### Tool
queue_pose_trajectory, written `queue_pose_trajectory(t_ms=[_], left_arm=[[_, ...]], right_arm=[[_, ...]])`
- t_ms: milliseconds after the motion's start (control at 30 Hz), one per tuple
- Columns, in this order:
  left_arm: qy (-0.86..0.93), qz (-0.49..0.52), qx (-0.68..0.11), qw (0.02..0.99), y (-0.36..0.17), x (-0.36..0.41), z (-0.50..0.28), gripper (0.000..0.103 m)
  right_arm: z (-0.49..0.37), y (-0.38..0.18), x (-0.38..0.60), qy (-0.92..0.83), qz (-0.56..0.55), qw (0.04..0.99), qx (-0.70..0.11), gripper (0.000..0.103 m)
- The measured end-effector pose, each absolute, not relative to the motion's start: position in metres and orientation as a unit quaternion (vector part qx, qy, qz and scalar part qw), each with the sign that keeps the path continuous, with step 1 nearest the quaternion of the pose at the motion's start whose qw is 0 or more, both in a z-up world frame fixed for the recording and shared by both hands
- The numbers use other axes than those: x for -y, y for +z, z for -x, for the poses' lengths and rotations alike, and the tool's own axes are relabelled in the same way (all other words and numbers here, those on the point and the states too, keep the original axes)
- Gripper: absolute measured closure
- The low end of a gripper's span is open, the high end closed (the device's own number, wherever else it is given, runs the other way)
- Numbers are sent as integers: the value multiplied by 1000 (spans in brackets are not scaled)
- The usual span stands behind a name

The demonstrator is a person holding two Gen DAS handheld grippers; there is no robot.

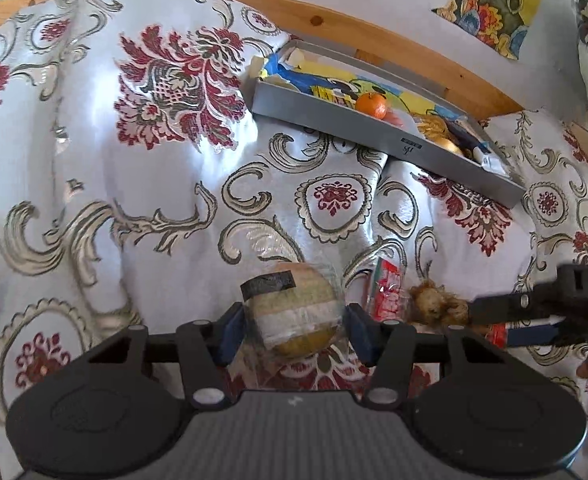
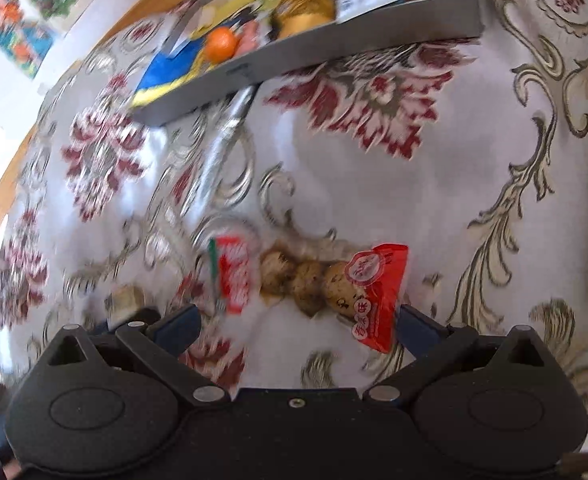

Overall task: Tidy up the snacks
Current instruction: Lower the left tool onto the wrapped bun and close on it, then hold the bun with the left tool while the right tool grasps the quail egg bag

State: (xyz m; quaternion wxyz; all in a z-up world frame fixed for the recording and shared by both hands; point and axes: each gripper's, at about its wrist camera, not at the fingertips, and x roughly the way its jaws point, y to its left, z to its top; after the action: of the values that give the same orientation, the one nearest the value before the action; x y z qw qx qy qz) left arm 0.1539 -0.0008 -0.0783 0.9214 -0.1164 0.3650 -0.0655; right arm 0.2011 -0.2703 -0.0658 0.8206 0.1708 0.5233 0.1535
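Nearest in the left wrist view, the left gripper (image 1: 296, 330) has its blue pads pressed against both sides of a round wrapped cake (image 1: 297, 312), clear film around it and a dark label at its top left, held over the patterned tablecloth (image 1: 133, 184). Just to its right on the cloth lies a red-ended snack pack (image 1: 390, 294) with brown balls showing through its clear middle, and the right gripper (image 1: 506, 320) comes in from the right edge at that pack.

Over in the right wrist view, blurred, the right gripper (image 2: 298, 322) has its fingers spread wide, one on each side of the same snack pack (image 2: 314, 280), which lies crosswise on the cloth; whether the pads touch the wrapper cannot be told.

Farther back, toward the right, a grey tray (image 1: 334, 114) sits on the cloth near the table's wooden edge (image 1: 374, 36). Inside it are a small orange (image 1: 371, 105), blue and yellow wrappers, and golden-wrapped items at its right end.
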Motion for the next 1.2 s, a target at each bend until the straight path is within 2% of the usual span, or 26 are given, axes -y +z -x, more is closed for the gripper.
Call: queue_pose_trajectory(t_ms=[200, 567, 700, 900, 967, 1100, 1200], left_arm=[[-58, 137, -363, 920, -74, -1, -140, 45], [-64, 137, -364, 919, -78, 0, -142, 45], [-69, 135, -363, 919, -78, 1, -144, 45], [-76, 126, -360, 921, -80, 6, -147, 45], [-78, 124, -361, 921, -80, 7, -147, 45], [-80, 120, -362, 921, -81, 9, -147, 45], [-80, 117, -363, 921, -82, 9, -147, 45]], right_arm=[[-175, -41, 250, 140, 1, 873, -468, 1], [-174, -75, 199, 180, 258, 855, -413, 7], [-185, -83, 203, 197, 256, 848, -420, 9], [-190, -89, 203, 216, 251, 844, -421, 19], [-192, -90, 203, 219, 242, 844, -426, 26], [-191, -93, 201, 212, 236, 846, -429, 28], [-188, -92, 196, 213, 238, 847, -425, 36]])
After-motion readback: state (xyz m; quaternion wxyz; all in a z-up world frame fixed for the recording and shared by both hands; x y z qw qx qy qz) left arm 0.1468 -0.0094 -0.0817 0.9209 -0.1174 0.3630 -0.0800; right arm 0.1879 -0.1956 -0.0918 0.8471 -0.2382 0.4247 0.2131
